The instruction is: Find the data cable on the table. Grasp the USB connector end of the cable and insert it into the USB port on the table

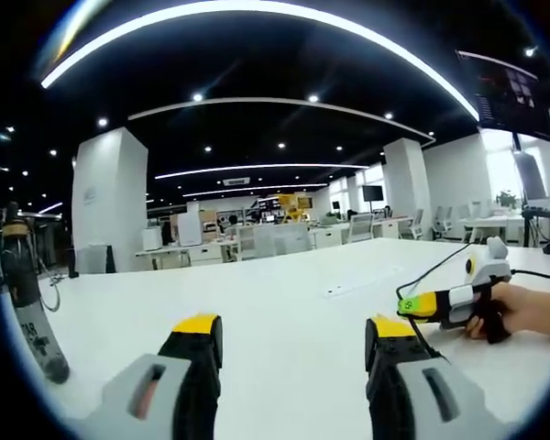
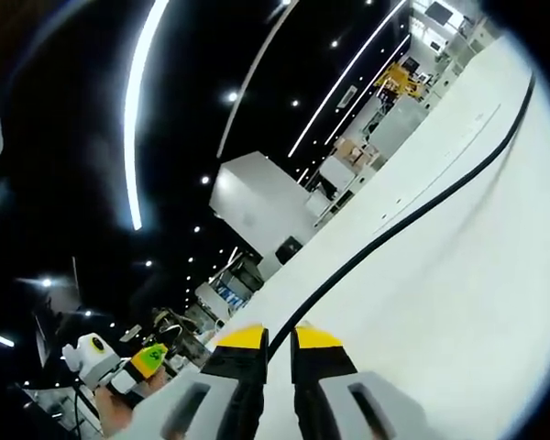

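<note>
Pinching the data cable (image 2: 385, 240) between jaws drawn almost together, held the right claw (image 2: 278, 339) clenched low over the white desk (image 2: 458, 312), probably to work along the cord toward its plug. Trailed from that grip far across the desk toward the upper right of the right gripper view and slipped out past its edge. Carried the left claw (image 1: 295, 330) released, jaws wide apart above bare desk and grasping nothing, likely spare to steady things later. Showed a flat rectangular panel (image 1: 344, 289) set into the desk ahead of it, perhaps the USB port, though too small to tell. Could not make out the USB connector end; lost the exact contact of cable and jaws where they met.
</note>
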Motion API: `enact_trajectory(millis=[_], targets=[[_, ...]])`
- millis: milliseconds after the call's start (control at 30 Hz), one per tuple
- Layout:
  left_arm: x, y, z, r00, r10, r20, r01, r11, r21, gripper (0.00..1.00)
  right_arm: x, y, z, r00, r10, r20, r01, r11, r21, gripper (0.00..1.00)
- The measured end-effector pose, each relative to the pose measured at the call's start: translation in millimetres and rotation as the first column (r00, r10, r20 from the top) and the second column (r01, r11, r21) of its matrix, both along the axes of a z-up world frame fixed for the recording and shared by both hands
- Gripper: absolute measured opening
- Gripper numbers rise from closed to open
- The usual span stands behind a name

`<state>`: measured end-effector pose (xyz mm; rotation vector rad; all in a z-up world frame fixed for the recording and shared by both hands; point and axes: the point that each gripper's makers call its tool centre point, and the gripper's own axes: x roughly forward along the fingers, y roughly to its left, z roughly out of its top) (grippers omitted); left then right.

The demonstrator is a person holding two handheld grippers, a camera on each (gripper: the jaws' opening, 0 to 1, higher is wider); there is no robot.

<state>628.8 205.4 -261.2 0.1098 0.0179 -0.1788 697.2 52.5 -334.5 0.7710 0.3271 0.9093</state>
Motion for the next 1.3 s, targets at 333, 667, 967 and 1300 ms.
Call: enact_trajectory(millis=[333,667,967,1300], targets=[[0.0,-1.4,-0.2,1.0,-0.004,-0.002,0.004,1.0,0.003,0.63,-3.2,-0.7,3.4,1.0,-0.002,0.015,0.002,1.0,0.003,0.12],[-0.3,-2.2,0.3,1.0,-0.007,-0.003,0.007,1.0,0.005,0.63,-2.7,-1.6,7.5,1.0,-0.005,0.027,0.005,1.0,0.001,0.12],[0.1,-3.2,0.6,1.0,-0.01,-0.002,0.01,1.0,0.01,0.63,-2.4,-0.6,12.6,0.998,-0.003,0.063,0.004,1.0,-0.018,0.12],[-0.4,-7.0,-0.6,1.0,-0.022,-0.005,0.022,1.0,0.019,0.63,-4.0,0.5,18.1,0.994,0.0,0.106,0.002,1.0,-0.025,0.12]])
